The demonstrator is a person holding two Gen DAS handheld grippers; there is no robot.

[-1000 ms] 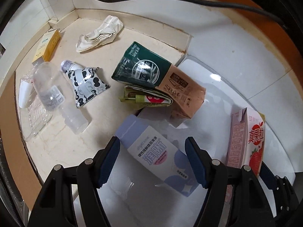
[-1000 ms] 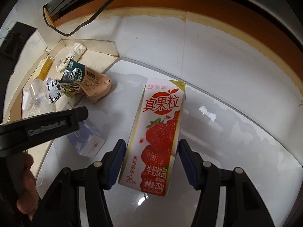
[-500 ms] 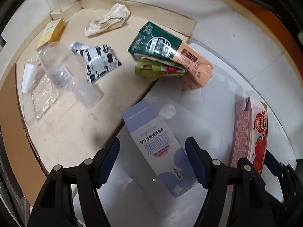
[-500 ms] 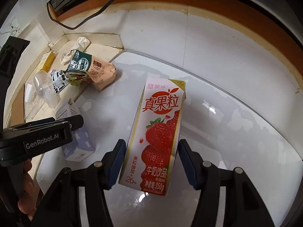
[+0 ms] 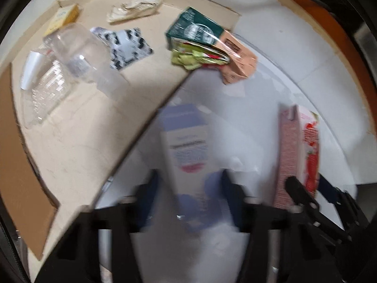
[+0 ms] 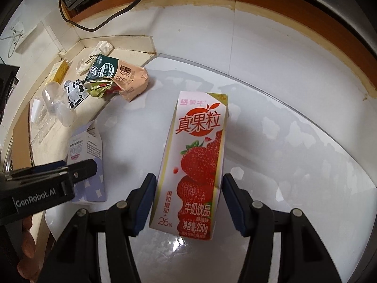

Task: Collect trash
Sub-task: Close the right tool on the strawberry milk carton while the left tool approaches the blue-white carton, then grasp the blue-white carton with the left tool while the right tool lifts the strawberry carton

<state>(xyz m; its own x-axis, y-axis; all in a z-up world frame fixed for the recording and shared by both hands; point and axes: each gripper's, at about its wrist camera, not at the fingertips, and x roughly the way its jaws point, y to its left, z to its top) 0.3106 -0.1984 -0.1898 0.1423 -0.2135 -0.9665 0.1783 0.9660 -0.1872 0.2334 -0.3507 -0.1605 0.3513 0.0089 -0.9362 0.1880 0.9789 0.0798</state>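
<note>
**Cartons on a glossy white tabletop**

A white glossy tabletop [image 6: 271, 122] meets a beige stone ledge [image 5: 77, 141] strewn with litter. The right gripper [image 6: 188, 198] fingers hold the strawberry milk carton [image 6: 198, 162]. The left gripper [image 5: 188, 195] fingers, just closing, pinch the lavender box [image 5: 186, 151].

Between the blue pads of the right gripper [image 6: 188, 198], a pink strawberry milk carton [image 6: 196, 162] lying on a glossy white surface [image 6: 294, 146] — left pad close against its edge, right pad near its other edge, contact hard to judge. To the left, the left gripper [image 6: 47, 186], black, over a pale lilac box [image 6: 88, 162], its jaws having just been closing on that box. Farther back on the beige counter [image 6: 132, 44] — a green-and-tan paper bag [image 6: 117, 75], a black-and-white pouch [image 6: 75, 93], a clear bottle [image 6: 56, 106], crumpled paper [image 6: 99, 52] and a yellow box [image 6: 60, 69].
</note>
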